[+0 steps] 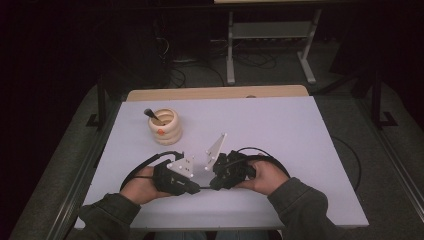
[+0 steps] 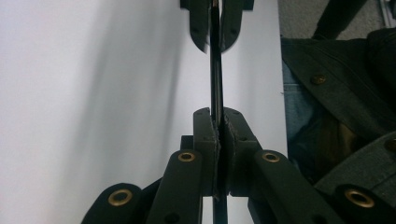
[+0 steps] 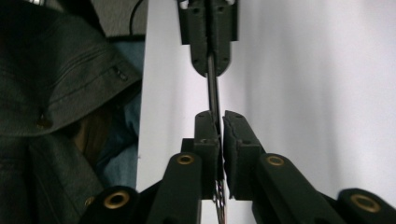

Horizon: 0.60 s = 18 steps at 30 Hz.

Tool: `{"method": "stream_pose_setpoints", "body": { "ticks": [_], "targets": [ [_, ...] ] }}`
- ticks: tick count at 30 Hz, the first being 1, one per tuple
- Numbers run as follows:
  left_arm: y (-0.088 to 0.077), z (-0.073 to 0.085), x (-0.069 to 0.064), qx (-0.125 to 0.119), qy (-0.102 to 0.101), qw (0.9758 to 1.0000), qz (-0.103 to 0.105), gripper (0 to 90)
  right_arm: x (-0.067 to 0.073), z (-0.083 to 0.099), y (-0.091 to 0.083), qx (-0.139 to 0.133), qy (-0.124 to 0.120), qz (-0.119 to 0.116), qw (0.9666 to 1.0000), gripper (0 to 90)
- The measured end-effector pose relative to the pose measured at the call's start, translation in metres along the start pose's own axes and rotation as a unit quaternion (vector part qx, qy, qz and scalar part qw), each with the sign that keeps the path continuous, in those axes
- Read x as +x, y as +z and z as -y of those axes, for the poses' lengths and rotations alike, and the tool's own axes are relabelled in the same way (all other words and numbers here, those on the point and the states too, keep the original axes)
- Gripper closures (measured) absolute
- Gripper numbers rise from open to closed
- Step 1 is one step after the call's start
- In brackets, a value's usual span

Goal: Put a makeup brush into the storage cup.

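A thin black utensil (image 2: 216,79), seen edge-on, spans the short gap between the two grippers near the table's front edge. My left gripper (image 2: 218,121) is shut on one end of it, its pads pressed flat against it; in the high view this gripper (image 1: 199,188) points right. My right gripper (image 3: 219,122) faces it tip to tip, its jaws slightly parted. The utensil (image 3: 213,91) lies against one pad with a narrow slit beside the other. From above, the right gripper (image 1: 214,186) points left. What kind of utensil it is I cannot tell.
A cream ribbed holder (image 1: 165,127) with an orange mark stands at the back left of the white table (image 1: 280,130), a dark handle (image 1: 150,114) sticking out of it. The person's sleeves (image 1: 295,200) rest at the front edge. Cables loop behind both grippers.
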<state>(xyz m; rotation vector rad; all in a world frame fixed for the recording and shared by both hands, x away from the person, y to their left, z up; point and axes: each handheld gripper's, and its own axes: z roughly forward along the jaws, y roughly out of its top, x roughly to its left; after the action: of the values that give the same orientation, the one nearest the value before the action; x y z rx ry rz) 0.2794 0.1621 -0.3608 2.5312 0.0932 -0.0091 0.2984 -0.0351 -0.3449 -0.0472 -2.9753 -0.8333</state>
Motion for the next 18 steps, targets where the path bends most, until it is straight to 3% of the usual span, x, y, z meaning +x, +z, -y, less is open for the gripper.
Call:
{"method": "stream_pose_setpoints", "body": {
  "ticks": [4,6,9,12,14,18],
  "targets": [
    [-0.003,0.008,0.0,-0.017,-0.013,0.9997,-0.012,85.1,-0.008,0.01,-0.008,-0.031,0.036,0.011,0.9988,69.4],
    [-0.006,0.012,0.001,-0.029,-0.026,0.9991,-0.015,85.1,-0.012,0.018,-0.012,-0.055,0.056,0.003,0.9969,65.8],
    [-0.009,0.018,0.001,-0.041,-0.03,0.9985,-0.021,85.1,-0.015,0.028,-0.015,-0.073,0.085,-0.003,0.9937,60.0],
    [-0.011,0.02,0.0,-0.05,-0.031,0.9981,-0.019,85.1,-0.016,0.033,-0.014,-0.084,0.09,-0.013,0.9922,58.8],
    [-0.011,0.019,0.0,-0.05,-0.027,0.9983,-0.017,85.0,-0.016,0.032,-0.011,-0.081,0.082,-0.013,0.9932,60.0],
    [-0.01,0.018,-0.001,-0.056,-0.023,0.9981,-0.014,85.1,-0.014,0.027,-0.004,-0.069,0.062,-0.029,0.9953,72.4]
  ]
}}
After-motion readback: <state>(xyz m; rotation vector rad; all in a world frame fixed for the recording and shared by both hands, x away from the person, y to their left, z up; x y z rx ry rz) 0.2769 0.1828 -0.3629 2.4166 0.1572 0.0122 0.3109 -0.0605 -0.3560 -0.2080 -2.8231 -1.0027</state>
